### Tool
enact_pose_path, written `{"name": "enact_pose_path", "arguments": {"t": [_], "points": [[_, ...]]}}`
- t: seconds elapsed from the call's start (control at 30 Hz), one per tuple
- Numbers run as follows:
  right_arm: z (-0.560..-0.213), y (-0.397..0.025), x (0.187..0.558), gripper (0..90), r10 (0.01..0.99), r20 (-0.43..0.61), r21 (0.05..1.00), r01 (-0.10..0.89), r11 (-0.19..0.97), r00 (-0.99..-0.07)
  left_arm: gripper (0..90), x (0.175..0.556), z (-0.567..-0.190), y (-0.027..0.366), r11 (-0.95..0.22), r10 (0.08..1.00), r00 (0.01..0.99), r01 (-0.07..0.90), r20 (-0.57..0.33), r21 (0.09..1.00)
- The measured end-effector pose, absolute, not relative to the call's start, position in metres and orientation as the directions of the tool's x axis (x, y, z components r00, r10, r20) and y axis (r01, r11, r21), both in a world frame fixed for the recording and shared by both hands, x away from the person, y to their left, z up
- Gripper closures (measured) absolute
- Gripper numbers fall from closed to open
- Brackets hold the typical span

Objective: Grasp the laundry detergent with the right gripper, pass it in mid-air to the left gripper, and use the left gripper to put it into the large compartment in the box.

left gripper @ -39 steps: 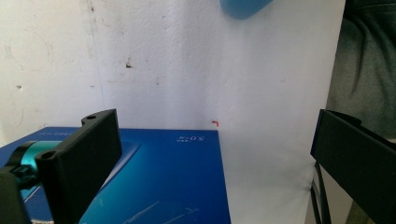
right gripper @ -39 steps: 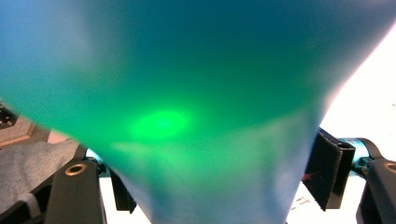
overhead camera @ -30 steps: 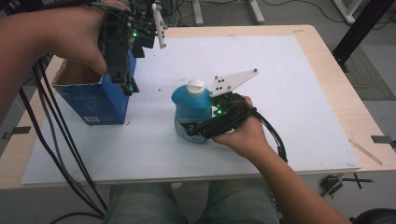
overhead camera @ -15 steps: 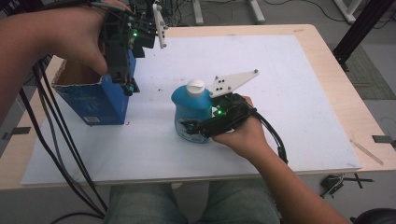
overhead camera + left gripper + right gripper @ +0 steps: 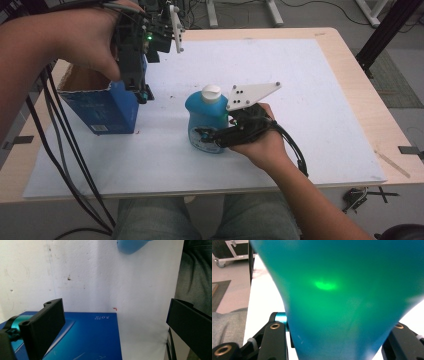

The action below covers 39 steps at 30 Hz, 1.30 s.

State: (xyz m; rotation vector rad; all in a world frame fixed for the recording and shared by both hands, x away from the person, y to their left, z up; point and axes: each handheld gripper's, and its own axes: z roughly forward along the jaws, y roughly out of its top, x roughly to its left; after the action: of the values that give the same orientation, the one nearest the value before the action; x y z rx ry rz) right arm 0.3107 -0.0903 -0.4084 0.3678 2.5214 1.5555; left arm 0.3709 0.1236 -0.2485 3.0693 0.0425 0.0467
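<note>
Centrally on the counter (image 5: 330, 75), a blue bottle (image 5: 206, 120) is gripped by the right gripper (image 5: 212, 137), while the left gripper (image 5: 142, 92) is held above a blue box (image 5: 102, 107).

The bottle, topped by a white cap (image 5: 211, 92), is clasped between the right jaws near its base, standing on the white sheet (image 5: 280, 65) toward the counter's near edge. The left jaws are spread wide with nothing between them, over the box near the counter's left edge. On the box's blue face, small white print is seen upside down in the left gripper view; it cannot be read with certainty. The bottle's label is too small to be read.
</note>
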Motion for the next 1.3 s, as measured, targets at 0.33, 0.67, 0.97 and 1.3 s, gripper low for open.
{"name": "enact_pose_path", "arguments": {"t": [0.33,0.67,0.97,1.3], "points": [[-0.403,-0.092,0.311,46.5,0.286,0.005,0.894,0.133,0.428,-0.958,1.8,0.363,-0.241,0.122,-0.994,0.042,0.999,0.038,0.034,0.107],[-0.372,-0.085,0.31,46.4,0.208,-0.014,0.882,0.086,0.464,-0.978,1.8,0.354,-0.233,0.113,-0.991,0.049,0.999,0.047,0.013,0.128],[-0.356,-0.081,0.313,46.4,0.151,-0.006,0.866,0.07,0.495,-0.989,1.8,0.342,-0.225,0.099,-0.989,0.056,0.998,0.056,-0.007,0.139],[-0.347,-0.075,0.31,46.3,0.097,0.005,0.871,0.052,0.488,-0.995,1.8,0.334,-0.224,0.082,-0.988,0.039,0.999,0.042,-0.026,0.149]]}}
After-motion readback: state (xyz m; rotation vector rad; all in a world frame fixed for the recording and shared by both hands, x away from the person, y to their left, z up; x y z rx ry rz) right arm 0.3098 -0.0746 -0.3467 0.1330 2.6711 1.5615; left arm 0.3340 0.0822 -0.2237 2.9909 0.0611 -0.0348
